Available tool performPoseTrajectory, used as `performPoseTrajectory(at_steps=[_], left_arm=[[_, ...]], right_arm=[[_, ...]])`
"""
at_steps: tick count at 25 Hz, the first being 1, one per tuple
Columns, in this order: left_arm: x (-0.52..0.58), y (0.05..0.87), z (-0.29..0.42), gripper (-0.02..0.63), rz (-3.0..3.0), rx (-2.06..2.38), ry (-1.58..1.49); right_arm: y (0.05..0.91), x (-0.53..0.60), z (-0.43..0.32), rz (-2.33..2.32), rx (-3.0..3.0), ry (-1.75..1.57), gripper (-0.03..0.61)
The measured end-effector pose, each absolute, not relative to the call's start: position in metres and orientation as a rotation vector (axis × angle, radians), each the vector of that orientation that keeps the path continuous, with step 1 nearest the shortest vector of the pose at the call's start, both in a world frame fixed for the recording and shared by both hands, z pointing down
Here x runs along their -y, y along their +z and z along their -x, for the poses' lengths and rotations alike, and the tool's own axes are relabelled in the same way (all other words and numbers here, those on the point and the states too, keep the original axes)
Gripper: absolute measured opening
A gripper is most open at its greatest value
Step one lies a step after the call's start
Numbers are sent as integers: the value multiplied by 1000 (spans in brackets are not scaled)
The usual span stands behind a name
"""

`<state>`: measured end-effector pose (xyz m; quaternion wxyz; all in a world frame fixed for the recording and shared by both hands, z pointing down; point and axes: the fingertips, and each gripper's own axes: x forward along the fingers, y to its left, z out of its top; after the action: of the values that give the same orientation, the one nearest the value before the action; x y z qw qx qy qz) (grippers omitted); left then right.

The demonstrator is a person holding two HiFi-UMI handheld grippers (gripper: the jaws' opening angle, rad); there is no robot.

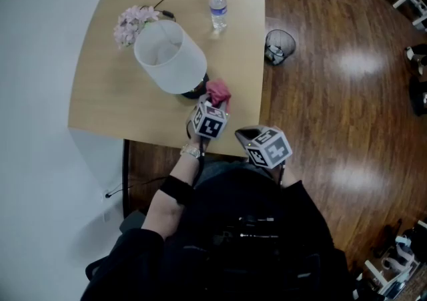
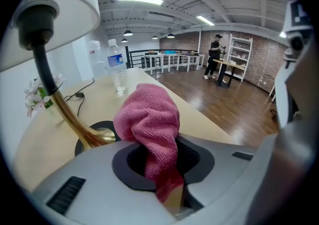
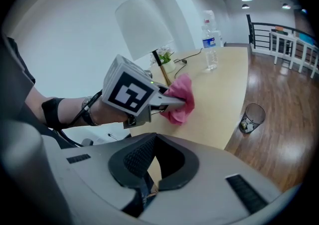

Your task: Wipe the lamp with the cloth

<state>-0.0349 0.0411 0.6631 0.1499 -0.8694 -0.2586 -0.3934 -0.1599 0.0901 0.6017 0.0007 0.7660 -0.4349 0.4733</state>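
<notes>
The lamp has a white shade [image 1: 170, 56], a brass stem [image 2: 70, 119] and a black base [image 2: 97, 130], and stands on the wooden table [image 1: 107, 99]. My left gripper [image 1: 213, 103] is shut on a pink cloth [image 1: 219, 91], which it holds just right of the lamp's base. In the left gripper view the cloth [image 2: 149, 119] bunches up out of the jaws, close to the stem. My right gripper [image 1: 248, 135] hangs shut and empty at the table's near edge, apart from the lamp. Its view shows the left gripper [image 3: 172, 100] with the cloth [image 3: 181, 100] below the shade [image 3: 142, 27].
A water bottle [image 1: 218, 9] stands at the far side of the table, and pink flowers [image 1: 133, 23] with a black cord sit behind the lamp. A mesh waste bin [image 1: 279, 46] is on the wooden floor to the table's right. A person stands far off by shelves [image 2: 216, 57].
</notes>
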Motion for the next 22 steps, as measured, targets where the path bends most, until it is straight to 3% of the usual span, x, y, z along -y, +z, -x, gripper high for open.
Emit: performPoseTrajectory(at_steps=[9,15,22], left_arm=[[87,671,67,86,2325,778,-1134],[156,669,19,86,2208,871,-1097],[155,670,-54,87,1995,1147,-935]], right_arm=[[597,-49,159,-2448,1368,1510,5],[585,-22,143,-2536,1280,1497,5],[576,4,136,-2628,1124,1532,5]])
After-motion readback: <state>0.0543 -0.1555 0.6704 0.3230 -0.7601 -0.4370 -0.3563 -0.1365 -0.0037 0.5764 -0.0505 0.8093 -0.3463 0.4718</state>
